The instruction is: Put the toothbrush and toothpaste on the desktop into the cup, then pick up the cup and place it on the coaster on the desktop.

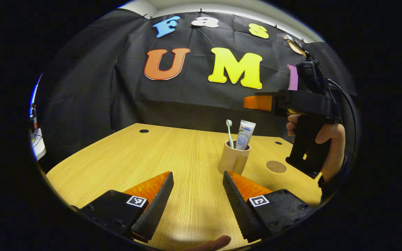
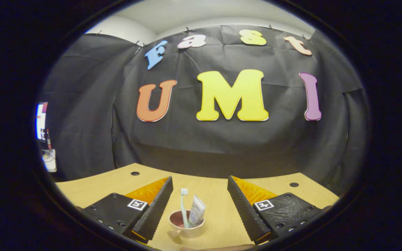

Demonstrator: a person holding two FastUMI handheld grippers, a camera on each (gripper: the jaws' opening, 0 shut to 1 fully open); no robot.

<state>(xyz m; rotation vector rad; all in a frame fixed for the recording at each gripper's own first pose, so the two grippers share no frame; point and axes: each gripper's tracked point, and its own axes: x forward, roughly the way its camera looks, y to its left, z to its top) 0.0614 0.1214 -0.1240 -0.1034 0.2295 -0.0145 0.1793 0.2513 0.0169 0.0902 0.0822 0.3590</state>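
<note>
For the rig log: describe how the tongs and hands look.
Left tongs and right tongs: two wedge fingers with ribbed inner faces on black bolted bases, each bearing a square black-and-white marker. In the left gripper view, the right tool has a black pistol handle, a black cable and a dark sleeve at the wrist.

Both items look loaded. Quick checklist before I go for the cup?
1. Toothbrush in cup: ok.
2. Toothpaste in cup, standing upright: ok.
3. Coaster bare, right of the cup: ok.
4. Right tool open, above the cup: ok.
5. Left tool open, short of the cup: ok.
6. Cup handle direction: faces the camera in the right gripper view; ok.
</note>
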